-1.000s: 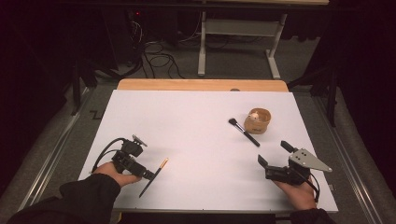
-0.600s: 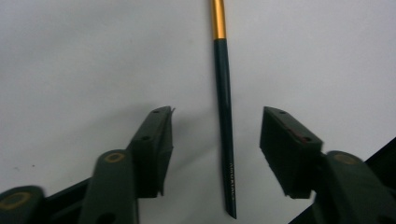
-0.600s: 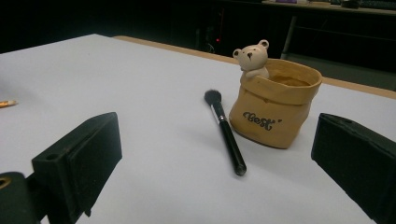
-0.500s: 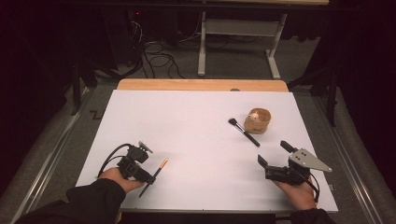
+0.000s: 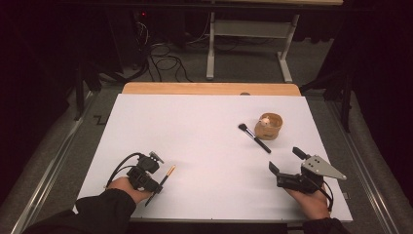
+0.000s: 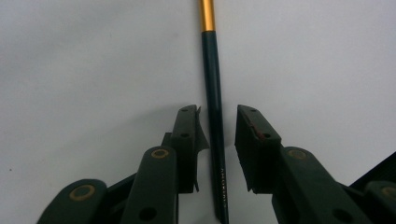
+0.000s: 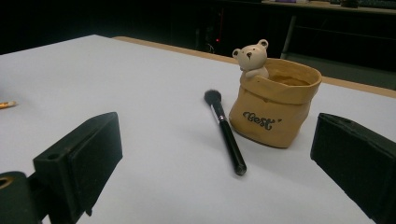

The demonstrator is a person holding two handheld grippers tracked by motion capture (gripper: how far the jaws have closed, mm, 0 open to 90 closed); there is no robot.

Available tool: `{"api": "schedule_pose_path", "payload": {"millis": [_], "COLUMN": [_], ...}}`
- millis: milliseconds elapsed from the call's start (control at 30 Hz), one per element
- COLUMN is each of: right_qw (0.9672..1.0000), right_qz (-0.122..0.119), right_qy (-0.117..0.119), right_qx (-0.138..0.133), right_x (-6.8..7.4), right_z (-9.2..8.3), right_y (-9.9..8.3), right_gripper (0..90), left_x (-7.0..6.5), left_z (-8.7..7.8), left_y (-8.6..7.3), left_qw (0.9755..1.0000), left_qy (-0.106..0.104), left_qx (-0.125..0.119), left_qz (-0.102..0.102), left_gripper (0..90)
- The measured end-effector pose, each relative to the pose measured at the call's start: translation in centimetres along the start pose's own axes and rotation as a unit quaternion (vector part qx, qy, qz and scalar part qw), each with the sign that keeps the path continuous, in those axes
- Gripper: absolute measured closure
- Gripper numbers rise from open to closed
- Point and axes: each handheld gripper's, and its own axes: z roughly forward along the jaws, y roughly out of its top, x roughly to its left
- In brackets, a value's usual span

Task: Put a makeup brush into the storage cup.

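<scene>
The brush (image 6: 214,93) lies on the counter (image 5: 209,126) between the left gripper's (image 6: 217,140) closing fingers, untouched; right gripper's (image 7: 219,158) fingers apart

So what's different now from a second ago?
The left gripper slid back along the thin dark brush with the gold band toward the person. Its jaws have just been closing around the handle, with small gaps left. The right gripper, black makeup brush and tan bear pot stayed put.
</scene>
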Motion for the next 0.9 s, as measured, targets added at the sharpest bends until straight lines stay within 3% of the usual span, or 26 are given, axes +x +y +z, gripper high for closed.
{"api": "schedule_pose_path", "payload": {"millis": [400, 667, 900], "right_qw": [1.0, 1.0, 1.0], "right_qz": [0.0, 0.001, 0.002], "right_qy": [-0.001, 0.0, -0.001], "right_qx": [0.0, 0.001, -0.002], "right_x": [-0.02, -0.02, -0.11], "right_z": [0.01, 0.05, -0.01], "right_y": [-0.02, -0.05, -0.07], "right_gripper": [2.8, 3.0, 3.2], "left_x": [0.14, -0.27, -0.04], "left_z": [0.1, 0.25, 0.26], "left_y": [-0.08, 0.0, -0.21], "left_qw": [1.0, 0.9994, 0.9995], "left_qy": [0.003, 0.027, 0.026], "left_qx": [0.007, 0.013, 0.005], "left_qz": [0.001, 0.017, 0.016], "left_gripper": [73.7, 77.4, 81.4]}}
